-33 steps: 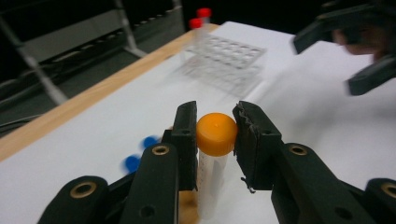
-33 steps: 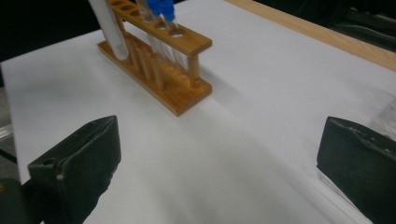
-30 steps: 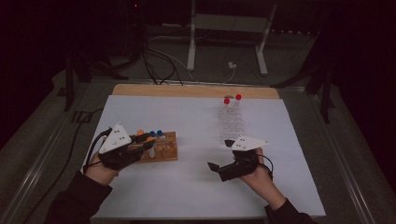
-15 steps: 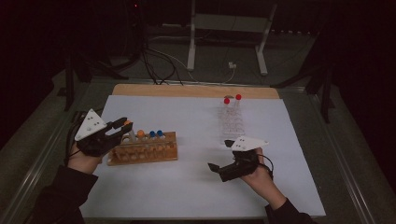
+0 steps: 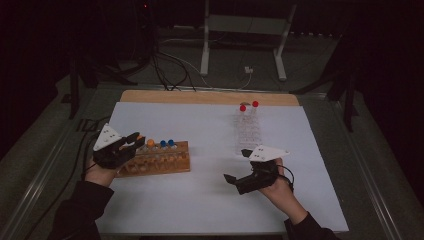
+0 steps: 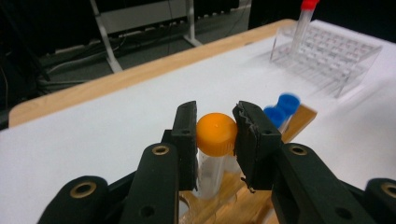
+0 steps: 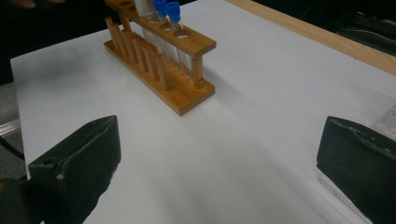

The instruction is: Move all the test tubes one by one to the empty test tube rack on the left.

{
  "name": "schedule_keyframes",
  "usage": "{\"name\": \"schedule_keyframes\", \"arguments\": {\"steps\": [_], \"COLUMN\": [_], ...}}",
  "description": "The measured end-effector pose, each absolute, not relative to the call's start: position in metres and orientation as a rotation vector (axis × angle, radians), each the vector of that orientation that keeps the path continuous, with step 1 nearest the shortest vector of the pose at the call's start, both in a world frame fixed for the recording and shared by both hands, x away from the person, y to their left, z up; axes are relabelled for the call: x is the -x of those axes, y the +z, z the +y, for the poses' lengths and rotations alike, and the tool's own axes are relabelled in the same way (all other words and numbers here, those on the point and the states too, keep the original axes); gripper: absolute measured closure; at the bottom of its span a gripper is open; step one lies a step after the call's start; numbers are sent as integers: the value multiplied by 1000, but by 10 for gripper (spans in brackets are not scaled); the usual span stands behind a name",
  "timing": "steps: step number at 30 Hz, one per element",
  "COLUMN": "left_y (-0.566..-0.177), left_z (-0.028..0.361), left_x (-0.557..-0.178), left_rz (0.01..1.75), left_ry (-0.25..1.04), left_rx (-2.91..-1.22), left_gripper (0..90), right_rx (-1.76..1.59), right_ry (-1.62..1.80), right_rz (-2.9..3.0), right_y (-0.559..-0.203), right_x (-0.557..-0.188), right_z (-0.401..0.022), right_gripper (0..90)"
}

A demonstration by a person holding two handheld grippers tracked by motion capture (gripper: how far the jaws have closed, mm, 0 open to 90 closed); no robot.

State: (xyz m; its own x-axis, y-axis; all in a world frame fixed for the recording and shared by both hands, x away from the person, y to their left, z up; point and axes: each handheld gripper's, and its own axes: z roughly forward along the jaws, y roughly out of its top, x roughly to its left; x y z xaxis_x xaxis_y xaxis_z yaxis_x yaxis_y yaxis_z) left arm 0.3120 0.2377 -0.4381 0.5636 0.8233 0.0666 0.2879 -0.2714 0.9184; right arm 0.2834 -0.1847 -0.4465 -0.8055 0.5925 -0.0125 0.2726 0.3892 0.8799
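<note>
Tube with orange cap [image 6: 215,134], long axis upright, standing at the left end of the wooden rack [image 5: 159,161], its lower part hidden behind the left tongs [image 6: 215,136], which pinch the cap from both sides. Two blue-capped tubes [image 5: 166,144] stand just beside it in the rack. Right tongs [image 7: 219,154], spread wide over bare white counter [image 5: 200,210], lie well right of the rack. Clear rack [image 5: 248,131] with two red-capped tubes [image 5: 249,106] stands beyond. No legible writing.

A clear plastic rack [image 5: 248,131] stands far right on the white sheet [image 5: 210,200], holding two red-capped tubes [image 5: 248,106] at its far end. Beyond the table's wooden edge [image 5: 210,97], cables [image 5: 170,70] and a white metal stand [image 5: 242,40] occupy the dark floor.
</note>
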Motion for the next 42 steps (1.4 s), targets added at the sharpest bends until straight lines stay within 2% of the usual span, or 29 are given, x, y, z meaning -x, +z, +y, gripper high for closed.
{"name": "schedule_keyframes", "arguments": {"steps": [20,24,25,35,42], "left_y": [-455,-451,-449,-438,-442], "left_z": [240,242,242,229,211], "left_x": [-317,-312,-310,-280,-262], "left_rz": [951,938,929,841,750], "left_ry": [623,621,614,589,508], "left_rx": [-1857,-1853,-1842,-1844,-1853], "left_gripper": [703,558,489,35,13], "right_rx": [-755,-749,-749,-779,-816], "right_ry": [1401,1405,1405,1418,1392], "right_rz": [2320,2316,2315,2232,2183], "right_y": [-444,-442,-442,-432,-425], "right_x": [-284,-284,-284,-292,-309], "right_z": [-187,-188,-188,-198,-208], "right_gripper": [0,0,0,0,0]}}
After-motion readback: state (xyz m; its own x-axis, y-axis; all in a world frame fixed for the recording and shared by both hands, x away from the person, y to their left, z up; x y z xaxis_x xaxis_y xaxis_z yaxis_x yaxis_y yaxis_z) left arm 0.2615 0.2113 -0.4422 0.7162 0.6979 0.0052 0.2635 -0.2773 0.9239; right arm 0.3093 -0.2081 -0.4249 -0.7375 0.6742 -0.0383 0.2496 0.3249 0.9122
